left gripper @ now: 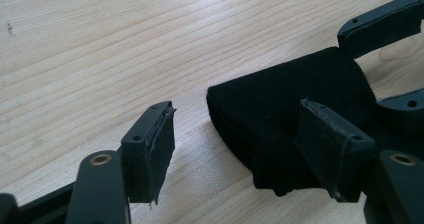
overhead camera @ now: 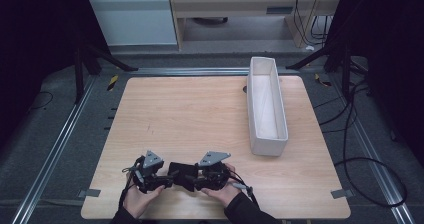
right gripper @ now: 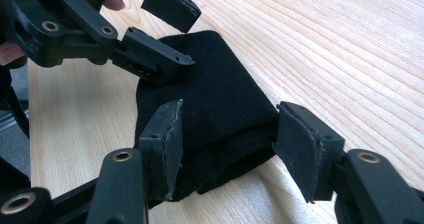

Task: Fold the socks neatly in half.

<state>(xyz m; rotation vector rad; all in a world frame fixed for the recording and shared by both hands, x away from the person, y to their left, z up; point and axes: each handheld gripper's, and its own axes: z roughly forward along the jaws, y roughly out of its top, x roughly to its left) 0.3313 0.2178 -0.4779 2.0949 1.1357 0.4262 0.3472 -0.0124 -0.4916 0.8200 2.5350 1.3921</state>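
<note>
Right gripper view: the jaws of the right gripper point(right gripper: 225, 149) are seen spread wide astride one end of the black folded cloth point(right gripper: 210, 104), pads clear of it. The left gripper point(left gripper: 245, 154) is likewise parted, one jaw over the cloth's other end. The cloth lies flat on the wooden table point(overhead camera: 200, 109), near its front edge, well apart from the white bin point(overhead camera: 267, 104). Before any lift, both grips are best closed squarely over all folded layers.

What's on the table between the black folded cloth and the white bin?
Nothing: in the high view only bare wooden table lies between the black folded cloth and the white bin.
</note>
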